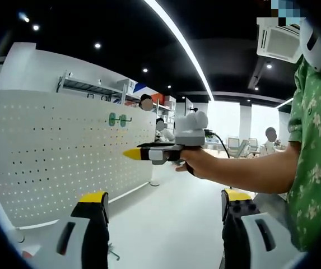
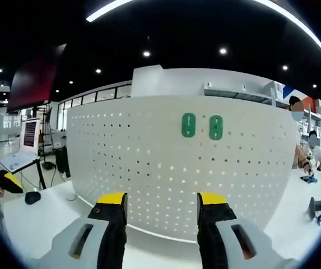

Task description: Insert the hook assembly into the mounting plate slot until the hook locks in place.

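Two green mounting plates (image 2: 189, 124) (image 2: 215, 127) hang side by side high on an upright white pegboard (image 2: 166, 168). In the left gripper view the same green plates (image 1: 118, 119) show on the pegboard (image 1: 65, 151) at the left. My right gripper (image 2: 163, 202) faces the board a little below the plates, open with nothing between its jaws. A hand holds that right gripper (image 1: 131, 153) out, its yellow tip towards the board. My left gripper (image 1: 163, 199) stands back, open and holding nothing. Its yellow tip (image 2: 6, 182) shows at the left edge of the right gripper view.
The pegboard stands on a white table (image 1: 166, 230). A small dark object (image 1: 113, 255) lies by my left jaw. A black mouse (image 2: 32, 197) and a screen (image 2: 30, 134) are at the left. A dark object (image 2: 319, 208) lies at the right. A person in a green shirt (image 1: 317, 168) stands close.
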{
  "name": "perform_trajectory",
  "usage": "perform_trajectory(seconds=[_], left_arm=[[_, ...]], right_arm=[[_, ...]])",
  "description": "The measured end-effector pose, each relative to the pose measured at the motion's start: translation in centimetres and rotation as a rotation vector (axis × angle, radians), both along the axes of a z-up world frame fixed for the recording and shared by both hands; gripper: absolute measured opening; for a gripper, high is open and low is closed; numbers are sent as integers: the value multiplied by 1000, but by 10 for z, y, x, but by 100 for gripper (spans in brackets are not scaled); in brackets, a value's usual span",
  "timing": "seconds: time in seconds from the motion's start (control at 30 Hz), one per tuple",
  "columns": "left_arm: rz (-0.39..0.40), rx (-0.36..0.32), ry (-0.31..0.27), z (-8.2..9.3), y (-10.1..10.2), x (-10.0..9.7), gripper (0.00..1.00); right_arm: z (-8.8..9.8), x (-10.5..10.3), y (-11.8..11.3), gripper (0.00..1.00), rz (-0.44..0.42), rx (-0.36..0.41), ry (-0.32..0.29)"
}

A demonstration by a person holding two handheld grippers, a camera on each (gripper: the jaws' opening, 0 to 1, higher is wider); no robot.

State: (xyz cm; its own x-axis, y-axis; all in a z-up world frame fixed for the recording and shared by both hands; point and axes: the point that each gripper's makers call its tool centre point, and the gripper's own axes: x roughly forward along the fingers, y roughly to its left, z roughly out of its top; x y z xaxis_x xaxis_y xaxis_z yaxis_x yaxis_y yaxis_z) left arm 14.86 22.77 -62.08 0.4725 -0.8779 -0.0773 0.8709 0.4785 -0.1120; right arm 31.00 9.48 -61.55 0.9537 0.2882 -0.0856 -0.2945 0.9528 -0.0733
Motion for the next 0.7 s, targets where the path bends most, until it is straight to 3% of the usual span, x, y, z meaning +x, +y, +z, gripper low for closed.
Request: perform_trajectory(seconds=[0.7], left_arm=[[8,9,2,-3,-2,-8,84]], right_arm=[[-26,-46,10,50,48,9,57]])
